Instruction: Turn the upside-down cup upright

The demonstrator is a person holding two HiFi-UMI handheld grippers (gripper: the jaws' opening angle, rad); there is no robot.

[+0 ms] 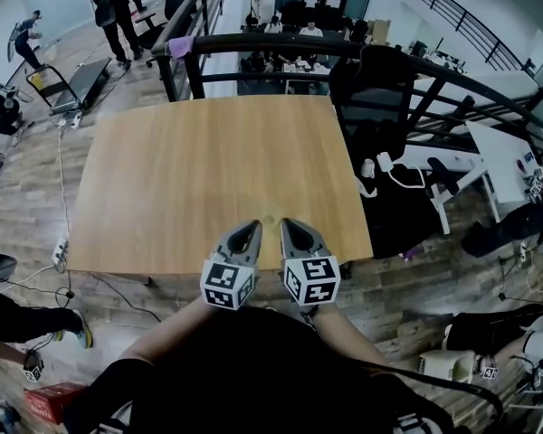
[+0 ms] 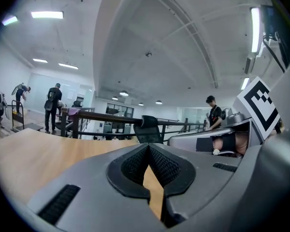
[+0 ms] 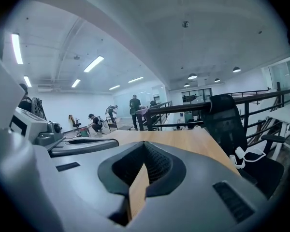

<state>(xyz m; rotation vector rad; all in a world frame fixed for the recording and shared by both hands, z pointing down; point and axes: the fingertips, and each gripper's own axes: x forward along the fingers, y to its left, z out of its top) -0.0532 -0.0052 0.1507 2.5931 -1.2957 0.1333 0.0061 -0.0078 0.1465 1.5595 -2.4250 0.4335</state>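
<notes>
1. The person's two bare forearms rise from the bottom edge of the head view and converge toward lower centre. Each hand carries one gripper.
2. There are two grippers, side by side and close together, both pointing toward the top of the frame and tipped only slightly downward. Each carries one marker cube: the left cube and the right cube sit just apart.
3. The left gripper has its jaws together. In its own view the ribbed pads meet at the tip, with only a sliver of tabletop showing through the notch behind them and nothing between them.
4. The right gripper is likewise closed and empty. Its pads meet at the tip above a wedge of wood grain.
5. Both gripper tips sit over the near edge of the one wooden table, at lower centre of the head view.
6. The cup shows in none of the three views, so its place relative to either gripper cannot be told.
7. One black office chair stands at the table's far right corner, upper right of centre.
8. One black railing runs behind the table's far edge.
9. Farthest off, the left gripper view shows three people at its left edge and one person at right.
</notes>
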